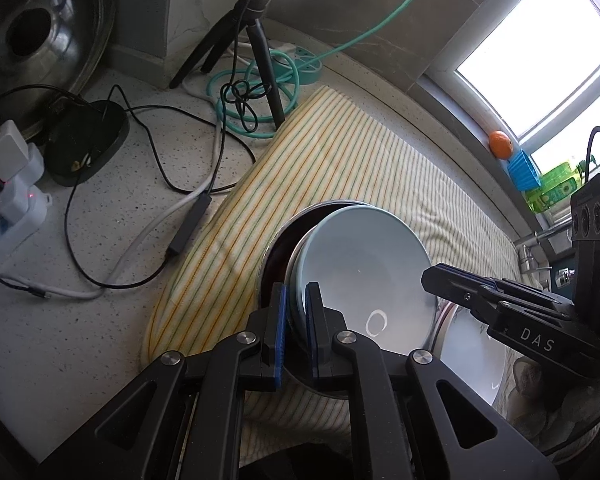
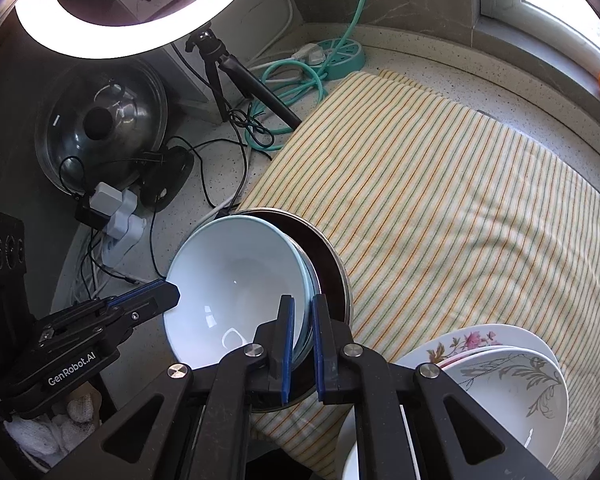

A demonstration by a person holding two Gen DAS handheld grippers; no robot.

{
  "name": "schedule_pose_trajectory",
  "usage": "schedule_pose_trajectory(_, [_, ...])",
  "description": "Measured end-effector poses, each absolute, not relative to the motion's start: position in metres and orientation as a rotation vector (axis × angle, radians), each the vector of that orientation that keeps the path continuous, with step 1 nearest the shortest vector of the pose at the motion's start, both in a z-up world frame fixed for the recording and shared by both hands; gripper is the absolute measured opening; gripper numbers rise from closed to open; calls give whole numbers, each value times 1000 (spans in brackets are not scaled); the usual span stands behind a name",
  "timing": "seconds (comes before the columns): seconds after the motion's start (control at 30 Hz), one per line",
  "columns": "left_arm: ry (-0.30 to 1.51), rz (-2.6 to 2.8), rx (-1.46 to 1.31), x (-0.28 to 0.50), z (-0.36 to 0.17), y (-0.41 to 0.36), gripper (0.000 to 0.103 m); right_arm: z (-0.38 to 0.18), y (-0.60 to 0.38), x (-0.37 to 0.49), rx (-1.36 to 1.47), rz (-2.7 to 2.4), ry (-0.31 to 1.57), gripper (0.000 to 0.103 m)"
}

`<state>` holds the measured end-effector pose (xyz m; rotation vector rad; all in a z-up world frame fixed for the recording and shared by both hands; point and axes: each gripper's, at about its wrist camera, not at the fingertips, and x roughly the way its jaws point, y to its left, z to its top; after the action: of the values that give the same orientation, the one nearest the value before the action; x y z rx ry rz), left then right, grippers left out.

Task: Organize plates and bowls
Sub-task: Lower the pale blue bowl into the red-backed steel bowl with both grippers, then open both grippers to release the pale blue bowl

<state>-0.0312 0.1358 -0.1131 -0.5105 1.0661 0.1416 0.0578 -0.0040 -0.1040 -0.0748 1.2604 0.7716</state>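
Carefully, the blue bowl (image 1: 360, 276) should be lowered level into the metal pan (image 2: 332, 276) beneath it; its rim is pinched by the left gripper (image 1: 296, 320) and the right gripper (image 2: 303, 332) from opposite sides. Beyond the pan, the striped cloth (image 2: 440, 200) is spread.

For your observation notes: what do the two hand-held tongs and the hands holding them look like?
Both tongs, left and right, are black angular linkages with silver pivot bolts and blue pads. White lettering marks their sides: "DAS", "GenRobot.AI". The left hand wears a white knit glove.
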Motion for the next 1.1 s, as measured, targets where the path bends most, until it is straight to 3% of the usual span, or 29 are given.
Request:
schedule_pose_trajectory(0.13, [1047, 149, -482, -34, -106, 136, 11, -97, -9, 57, -45, 791, 1237, 19])
schedule_pose_trajectory(0.57, [957, 208, -458, -55, -87, 152, 14, -78, -47, 54, 90, 730, 1143, 24])
schedule_pose_trajectory(0.6, [957, 215, -453, -58, -87, 153, 18, -78, -50, 52, 90, 725, 1138, 25])
schedule_pose_trajectory(0.8, [985, 226, -496, -67, -101, 166, 18, -73, -56, 41, 3, 672, 1081, 28])
schedule_pose_trajectory(1.1, [990, 183, -528, -62, -109, 166, 18, -90, -64, 46, 79, 639, 1131, 28])
